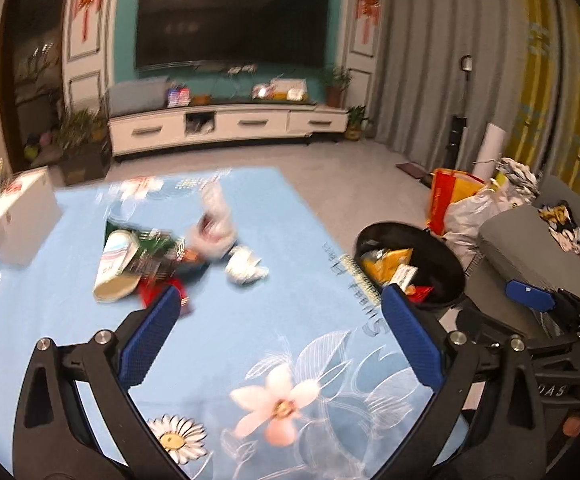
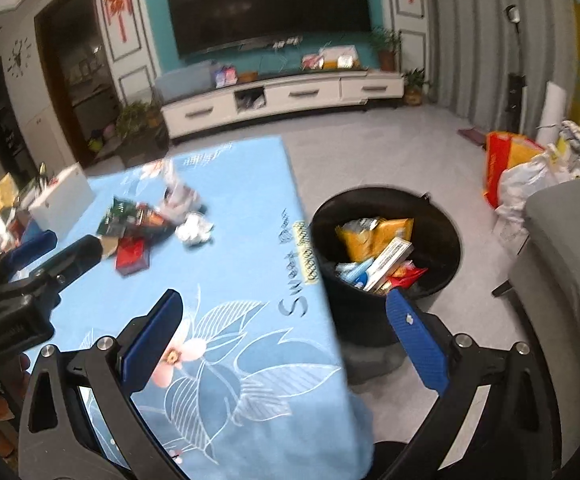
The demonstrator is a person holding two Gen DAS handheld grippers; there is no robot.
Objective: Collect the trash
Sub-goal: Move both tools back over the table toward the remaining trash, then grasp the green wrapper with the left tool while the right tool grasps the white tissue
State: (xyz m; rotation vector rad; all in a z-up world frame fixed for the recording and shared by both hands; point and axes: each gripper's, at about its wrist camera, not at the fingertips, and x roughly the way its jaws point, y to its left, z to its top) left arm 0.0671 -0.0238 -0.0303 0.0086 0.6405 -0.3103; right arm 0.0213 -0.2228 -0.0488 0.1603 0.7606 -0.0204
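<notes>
With both claws [image 1: 280, 312] [image 2: 286, 320] held wide and empty, the light, crushable cup [image 1: 116, 266] is best gripped across its rim.

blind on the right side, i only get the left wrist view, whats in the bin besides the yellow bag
Observer: In the right wrist view the black bin also holds a long white carton, a red wrapper and something blue and white.
Operator: is the right gripper holding anything
Observer: No, the right gripper is open and empty, over the table's near edge beside the bin.
Operator: that red thing behind my left finger, what is it
Observer: A flat red packet, lying on the blue tablecloth next to the green wrappers.
</notes>
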